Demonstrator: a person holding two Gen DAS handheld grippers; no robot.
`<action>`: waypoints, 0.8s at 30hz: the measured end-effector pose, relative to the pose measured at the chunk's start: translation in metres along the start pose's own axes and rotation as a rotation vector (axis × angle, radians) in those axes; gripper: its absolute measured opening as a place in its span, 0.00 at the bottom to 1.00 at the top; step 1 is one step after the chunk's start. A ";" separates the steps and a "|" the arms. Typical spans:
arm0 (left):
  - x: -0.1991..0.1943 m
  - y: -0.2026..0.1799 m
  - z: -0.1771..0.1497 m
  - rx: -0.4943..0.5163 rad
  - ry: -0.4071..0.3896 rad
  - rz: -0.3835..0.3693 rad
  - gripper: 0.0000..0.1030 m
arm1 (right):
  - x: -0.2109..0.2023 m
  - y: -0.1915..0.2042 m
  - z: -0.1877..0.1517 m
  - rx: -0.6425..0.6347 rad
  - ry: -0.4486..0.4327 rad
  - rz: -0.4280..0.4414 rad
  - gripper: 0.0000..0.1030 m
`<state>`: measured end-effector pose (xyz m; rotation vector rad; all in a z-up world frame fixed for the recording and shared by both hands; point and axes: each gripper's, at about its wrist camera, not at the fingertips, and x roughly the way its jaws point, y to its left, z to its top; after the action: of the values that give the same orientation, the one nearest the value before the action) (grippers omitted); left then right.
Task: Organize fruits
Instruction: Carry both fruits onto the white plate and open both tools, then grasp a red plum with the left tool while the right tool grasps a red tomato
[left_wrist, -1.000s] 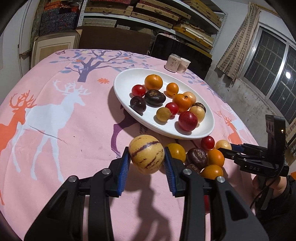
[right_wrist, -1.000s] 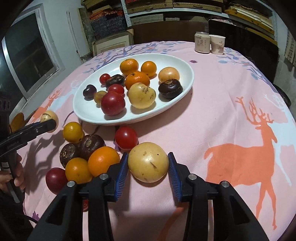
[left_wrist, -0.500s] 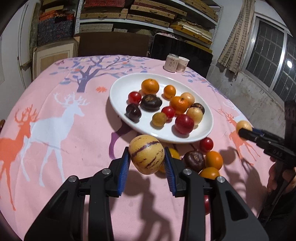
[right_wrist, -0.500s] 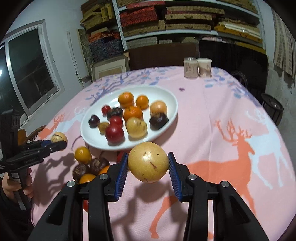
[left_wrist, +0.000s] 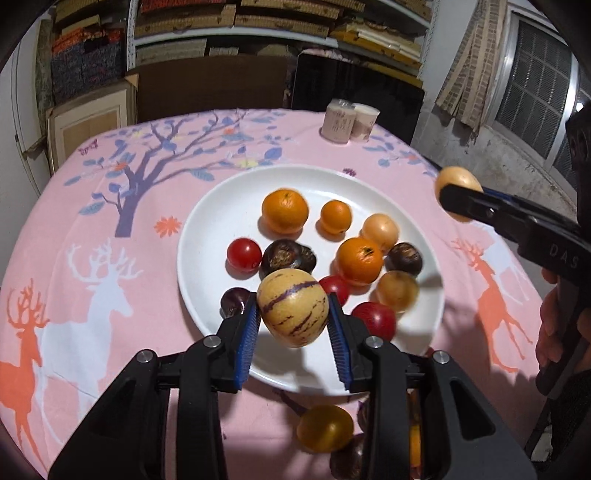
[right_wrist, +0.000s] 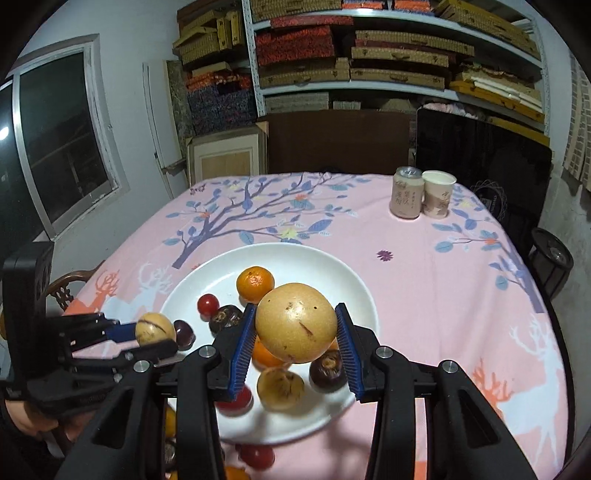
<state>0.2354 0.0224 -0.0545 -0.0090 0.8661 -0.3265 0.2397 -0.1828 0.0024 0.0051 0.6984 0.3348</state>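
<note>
Left tool clamped on striped melon; right tool clamped on yellow fruit; both above white plate.

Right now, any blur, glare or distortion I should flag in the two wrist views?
Left wrist: heavy fisheye bending, black corners; fruit on the white plate slightly smeared, striped yellow fruit in the tongs sharp. Right wrist: same bending; glare spot on the held yellow fruit, fruit low on the plate blurred.

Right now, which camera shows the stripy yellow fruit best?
The left wrist view: the stripy yellow fruit sits large and close between the left gripper's blue pads, purple stripes clear. The right wrist view shows it only small and side-on at the left.
</note>
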 end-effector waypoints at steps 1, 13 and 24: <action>0.006 0.001 0.000 -0.005 0.011 -0.004 0.34 | 0.010 0.001 0.001 -0.002 0.013 0.005 0.42; -0.030 -0.006 -0.014 0.030 -0.068 -0.013 0.55 | 0.004 0.013 -0.016 -0.034 0.003 0.025 0.67; -0.061 -0.052 -0.114 0.180 0.019 -0.088 0.60 | -0.080 -0.004 -0.101 0.082 -0.017 0.054 0.68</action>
<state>0.0984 0.0042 -0.0761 0.1234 0.8544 -0.4872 0.1199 -0.2220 -0.0256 0.1051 0.6955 0.3570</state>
